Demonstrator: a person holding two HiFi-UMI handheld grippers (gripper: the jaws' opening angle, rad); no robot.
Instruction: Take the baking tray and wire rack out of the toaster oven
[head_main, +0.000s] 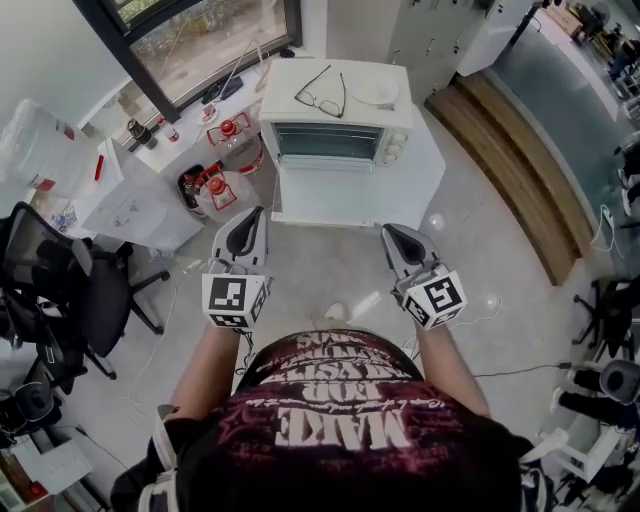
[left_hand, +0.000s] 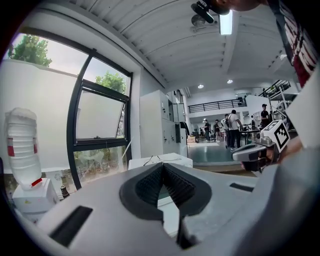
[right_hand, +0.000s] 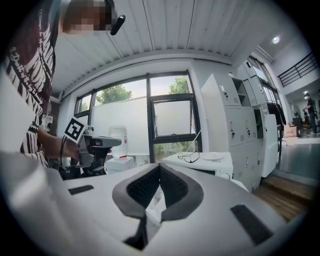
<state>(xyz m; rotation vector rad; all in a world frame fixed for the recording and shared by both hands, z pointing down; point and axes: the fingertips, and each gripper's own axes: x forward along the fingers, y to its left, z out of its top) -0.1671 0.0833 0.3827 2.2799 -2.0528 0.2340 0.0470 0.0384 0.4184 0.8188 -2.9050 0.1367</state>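
The white toaster oven (head_main: 335, 125) stands on a low white cabinet (head_main: 360, 195) with its glass door (head_main: 328, 143) closed. The baking tray and wire rack are hidden behind the door. My left gripper (head_main: 250, 215) and right gripper (head_main: 392, 232) hover side by side above the floor, short of the cabinet, both pointing at the oven. Both are shut with nothing between the pads. The left gripper (left_hand: 162, 165) looks at the oven top (left_hand: 160, 161), and the right gripper (right_hand: 160, 166) sees the oven (right_hand: 200, 162) slightly to its right.
Glasses (head_main: 322, 95) and a white plate (head_main: 375, 92) lie on the oven. Two red-topped canisters (head_main: 222, 185) stand left of the cabinet. An office chair (head_main: 60, 290) is at the left and a wooden platform (head_main: 510, 150) at the right. Cables trail over the floor.
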